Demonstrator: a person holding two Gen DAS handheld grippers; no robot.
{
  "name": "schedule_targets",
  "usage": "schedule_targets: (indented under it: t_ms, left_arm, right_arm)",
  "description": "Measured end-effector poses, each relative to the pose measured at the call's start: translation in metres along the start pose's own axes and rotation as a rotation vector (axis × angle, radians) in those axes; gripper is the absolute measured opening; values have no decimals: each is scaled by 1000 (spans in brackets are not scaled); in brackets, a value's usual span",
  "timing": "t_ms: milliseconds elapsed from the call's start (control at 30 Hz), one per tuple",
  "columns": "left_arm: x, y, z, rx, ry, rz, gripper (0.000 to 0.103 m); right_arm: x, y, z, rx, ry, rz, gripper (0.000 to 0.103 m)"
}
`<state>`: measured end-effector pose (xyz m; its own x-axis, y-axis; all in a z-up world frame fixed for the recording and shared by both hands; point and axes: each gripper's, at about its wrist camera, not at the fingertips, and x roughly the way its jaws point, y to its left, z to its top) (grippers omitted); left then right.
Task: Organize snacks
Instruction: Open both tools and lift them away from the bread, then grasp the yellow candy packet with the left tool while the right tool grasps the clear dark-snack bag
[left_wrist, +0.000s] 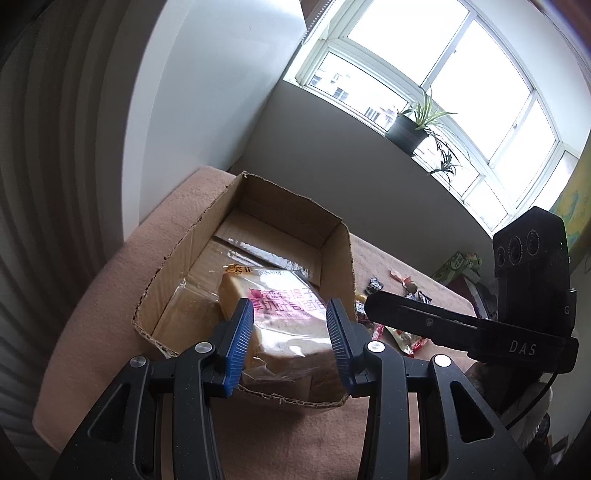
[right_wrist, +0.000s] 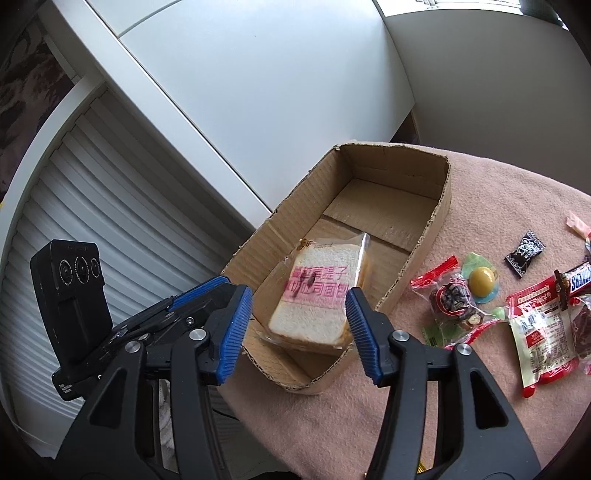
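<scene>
A cardboard box (right_wrist: 436, 221) (left_wrist: 184, 258) stands open on the pink-covered table. A clear-wrapped pack of sliced bread (right_wrist: 314, 295) (left_wrist: 280, 317) with pink print lies inside it, near the front end, slightly tilted. My right gripper (right_wrist: 299, 325) hovers open above the box's front edge; its blue pads flank the bread in the picture without touching it. My left gripper (left_wrist: 290, 328) is open too, with the bread lying beyond its pads. In the right wrist view the left gripper (right_wrist: 225, 286) sits by the box's near left corner. In the left wrist view the right gripper (left_wrist: 373, 302) reaches in from the right.
Loose snacks lie on the cloth right of the box: red packets (right_wrist: 539, 325), a yellow candy (right_wrist: 482, 280), a black candy (right_wrist: 524, 253), a Snickers bar (right_wrist: 576, 282). A white cabinet (right_wrist: 258, 92) stands behind the box. A potted plant (left_wrist: 410, 129) sits on the windowsill.
</scene>
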<state>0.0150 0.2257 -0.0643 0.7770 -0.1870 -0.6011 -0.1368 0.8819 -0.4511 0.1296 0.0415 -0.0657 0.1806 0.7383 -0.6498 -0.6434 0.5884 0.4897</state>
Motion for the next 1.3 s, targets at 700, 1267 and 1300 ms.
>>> schedule_targets:
  t_ms: [700,1267,1300]
  left_arm:
    - [-5,-58,-38,144,57,-30,42]
    - [44,-120,-108,321,258,-39,54]
    - [46,-122,-110,330,264,-35,54]
  right_arm:
    - [-126,-104,-61,83,-101,-198,69]
    - [-122,-167,-53,-47,34,-384,69]
    - [-118,-167,-52,-60,44,-390,69]
